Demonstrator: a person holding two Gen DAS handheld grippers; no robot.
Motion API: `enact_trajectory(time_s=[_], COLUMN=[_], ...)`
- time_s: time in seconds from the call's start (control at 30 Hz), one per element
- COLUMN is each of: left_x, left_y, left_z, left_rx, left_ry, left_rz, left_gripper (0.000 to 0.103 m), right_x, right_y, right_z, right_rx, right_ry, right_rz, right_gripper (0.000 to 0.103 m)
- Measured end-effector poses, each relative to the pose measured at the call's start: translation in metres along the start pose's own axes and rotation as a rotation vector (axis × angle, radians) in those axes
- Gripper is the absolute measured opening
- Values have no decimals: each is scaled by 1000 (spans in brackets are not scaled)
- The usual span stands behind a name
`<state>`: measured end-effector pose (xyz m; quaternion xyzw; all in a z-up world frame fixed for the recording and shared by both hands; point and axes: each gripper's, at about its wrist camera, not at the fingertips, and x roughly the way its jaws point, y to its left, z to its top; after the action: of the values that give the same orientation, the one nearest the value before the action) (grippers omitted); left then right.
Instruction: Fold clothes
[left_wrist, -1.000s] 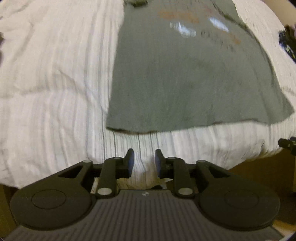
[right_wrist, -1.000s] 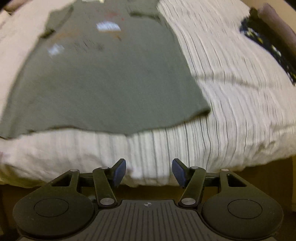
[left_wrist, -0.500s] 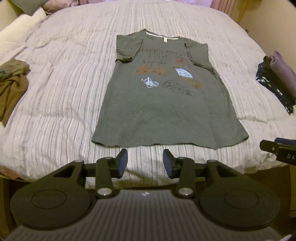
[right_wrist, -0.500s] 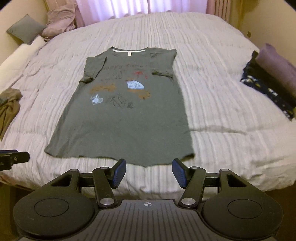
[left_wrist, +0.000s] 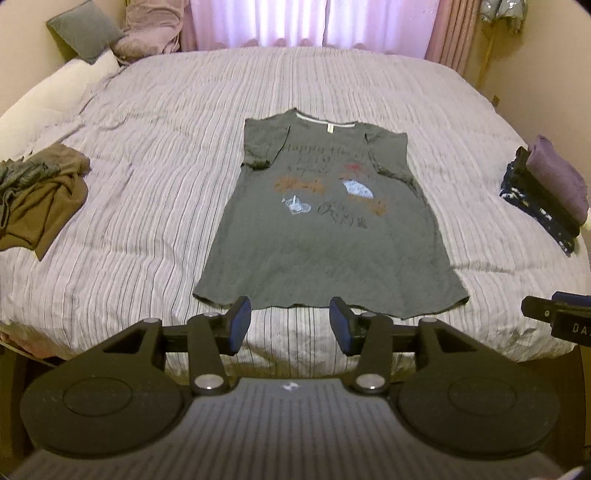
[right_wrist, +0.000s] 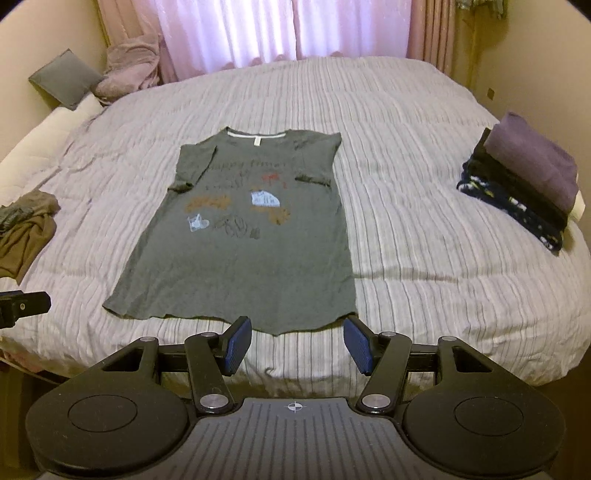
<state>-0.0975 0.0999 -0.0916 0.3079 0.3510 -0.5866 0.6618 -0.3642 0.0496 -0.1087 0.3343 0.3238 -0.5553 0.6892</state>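
Left wrist view: striped bedspread (left_wrist: 147, 206); grey T-shirt (left_wrist: 325, 240) lies flat at centre, sleeves folded inward. Left gripper (left_wrist: 290, 323), jaws opening and empty, hangs above the hem.

Right wrist view: bedspread (right_wrist: 424, 229), T-shirt (right_wrist: 240, 251) left of centre, folded stack (right_wrist: 524, 177) far right. Right gripper (right_wrist: 295, 345) spread wide, empty.

T-shirt (left_wrist: 325, 229) flat mid-bed (left_wrist: 166, 155), crumpled clothes (left_wrist: 37, 199) left, folded stack (left_wrist: 546, 192) right, pillows (left_wrist: 85, 31) behind

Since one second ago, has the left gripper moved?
Yes. The left gripper has pulled up and back from the grey T-shirt: its hem then filled the view, now the whole bed shows. Its jaws are opening, with nothing between them.
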Motion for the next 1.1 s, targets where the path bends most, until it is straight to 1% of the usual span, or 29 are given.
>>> enact_trajectory(time_s=[0.13, 0.47, 1.1], left_x=[-5, -9, 3], left_y=[-6, -15, -13], left_z=[-1, -3, -5], left_rx=[6, 15, 14], left_ry=[-13, -16, 24], left_rz=[3, 15, 29], left_gripper=[43, 43, 44], right_x=[-5, -8, -5], right_y=[-5, -15, -19], right_z=[-1, -1, 4], right_rx=[1, -4, 7], right_ry=[-5, -6, -4], right_rz=[-1, 10, 5], right_gripper=[59, 59, 59])
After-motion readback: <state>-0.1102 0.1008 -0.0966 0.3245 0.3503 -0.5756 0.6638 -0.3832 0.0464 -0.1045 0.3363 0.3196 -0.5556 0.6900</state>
